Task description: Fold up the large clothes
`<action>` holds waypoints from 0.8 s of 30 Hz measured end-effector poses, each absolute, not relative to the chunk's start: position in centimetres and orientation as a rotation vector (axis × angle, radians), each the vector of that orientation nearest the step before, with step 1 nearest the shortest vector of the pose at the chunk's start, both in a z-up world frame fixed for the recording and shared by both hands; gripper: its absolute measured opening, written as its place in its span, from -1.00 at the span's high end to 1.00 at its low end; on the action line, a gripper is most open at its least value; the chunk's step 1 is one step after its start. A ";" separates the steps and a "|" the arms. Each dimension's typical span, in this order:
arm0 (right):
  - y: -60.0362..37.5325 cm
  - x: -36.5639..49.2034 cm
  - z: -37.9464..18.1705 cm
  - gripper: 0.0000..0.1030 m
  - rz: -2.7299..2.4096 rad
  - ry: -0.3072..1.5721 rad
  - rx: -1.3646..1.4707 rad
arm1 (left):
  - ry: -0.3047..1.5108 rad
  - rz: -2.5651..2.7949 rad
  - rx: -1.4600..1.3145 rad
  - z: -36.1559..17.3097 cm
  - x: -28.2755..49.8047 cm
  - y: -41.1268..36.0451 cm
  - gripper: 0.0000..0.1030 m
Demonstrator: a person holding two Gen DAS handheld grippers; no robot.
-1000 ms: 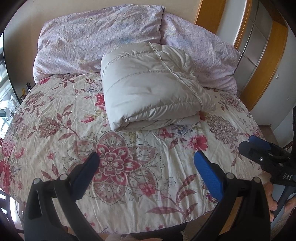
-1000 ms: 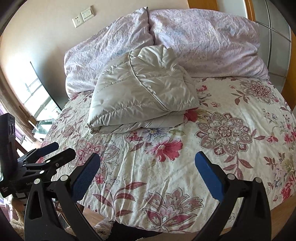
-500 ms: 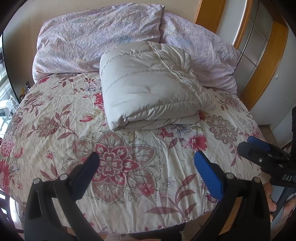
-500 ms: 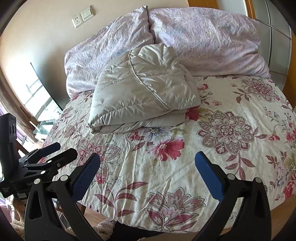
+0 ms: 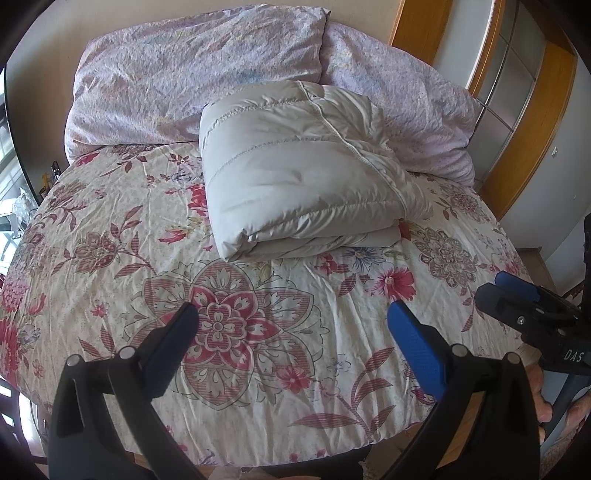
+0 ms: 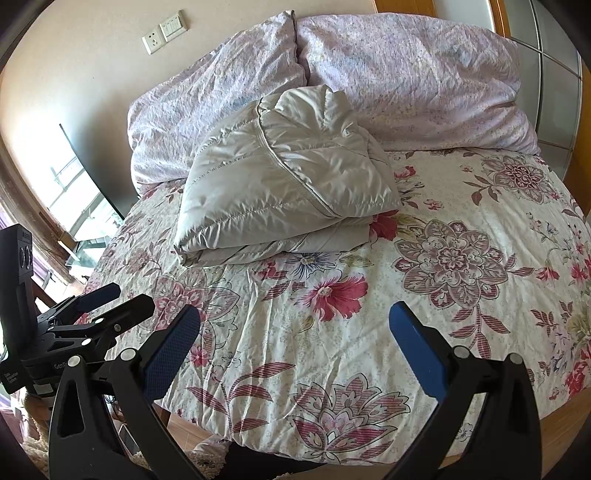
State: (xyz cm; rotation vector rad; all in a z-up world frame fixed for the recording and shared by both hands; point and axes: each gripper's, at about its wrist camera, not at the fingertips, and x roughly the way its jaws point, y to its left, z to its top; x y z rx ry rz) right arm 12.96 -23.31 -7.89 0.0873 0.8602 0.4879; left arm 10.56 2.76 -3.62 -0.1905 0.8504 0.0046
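A light grey padded jacket lies folded into a thick bundle on the flowered bedspread, up against the pillows. It also shows in the right wrist view. My left gripper is open and empty, well short of the jacket, over the near part of the bed. My right gripper is open and empty too, over the near edge of the bed. Each gripper shows in the other's view: the right one at the right edge, the left one at the left edge.
Two pale lilac pillows stand against the wall behind the jacket. A wooden door frame and wardrobe are at the right. A window and a dark panel are at the left. Wall sockets are above the pillows.
Both grippers have drifted slightly, so the jacket sits a touch higher in each view. Both stay open. The jacket has not moved.
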 end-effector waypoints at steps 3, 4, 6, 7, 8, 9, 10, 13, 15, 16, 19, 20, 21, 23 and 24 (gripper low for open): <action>-23.3 13.0 -7.9 -0.97 0.488 0.860 0.088 | 0.853 0.006 -0.190 -3.8 10.6 2.8 -0.96; -23.3 13.0 -7.9 -0.97 0.488 0.860 0.088 | 0.855 0.005 -0.191 -3.8 10.7 2.8 -0.96; -23.3 13.0 -7.9 -0.97 0.489 0.860 0.088 | 0.859 0.001 -0.194 -3.9 10.7 2.9 -0.96; -23.3 13.0 -7.9 -0.97 0.489 0.861 0.088 | 0.860 0.000 -0.196 -3.9 10.8 2.8 -0.96; -23.3 13.0 -7.9 -0.97 0.488 0.861 0.088 | 0.861 -0.001 -0.196 -4.0 10.8 2.8 -0.96; -23.3 13.0 -7.9 -0.97 0.488 0.861 0.088 | 0.862 -0.002 -0.196 -4.0 10.9 2.8 -0.96; -23.3 13.0 -7.9 -0.97 0.488 0.862 0.088 | 0.863 -0.003 -0.197 -4.0 10.9 2.7 -0.96; -23.3 13.0 -7.9 -0.97 0.489 0.860 0.088 | 0.864 -0.002 -0.197 -4.0 10.9 2.6 -0.96; -23.3 13.0 -7.9 -0.97 0.489 0.861 0.087 | 0.864 -0.003 -0.197 -4.0 10.9 2.6 -0.96; -23.3 13.0 -7.9 -0.97 0.489 0.861 0.087 | 0.864 -0.003 -0.197 -4.0 10.9 2.6 -0.96; -23.3 13.0 -8.0 -0.97 0.489 0.861 0.088 | 0.864 -0.002 -0.197 -4.1 10.9 2.6 -0.96; -23.3 13.0 -7.9 -0.97 0.487 0.860 0.088 | 0.864 -0.003 -0.197 -4.0 10.9 2.6 -0.96; -23.3 13.0 -8.0 -0.97 0.487 0.861 0.088 | 0.865 -0.004 -0.198 -4.1 10.9 2.6 -0.96; -23.3 13.0 -8.0 -0.97 0.488 0.861 0.088 | 0.866 -0.006 -0.197 -4.1 10.9 2.5 -0.96; -23.3 13.0 -8.0 -0.97 0.487 0.862 0.088 | 0.865 -0.006 -0.197 -4.1 10.9 2.4 -0.96</action>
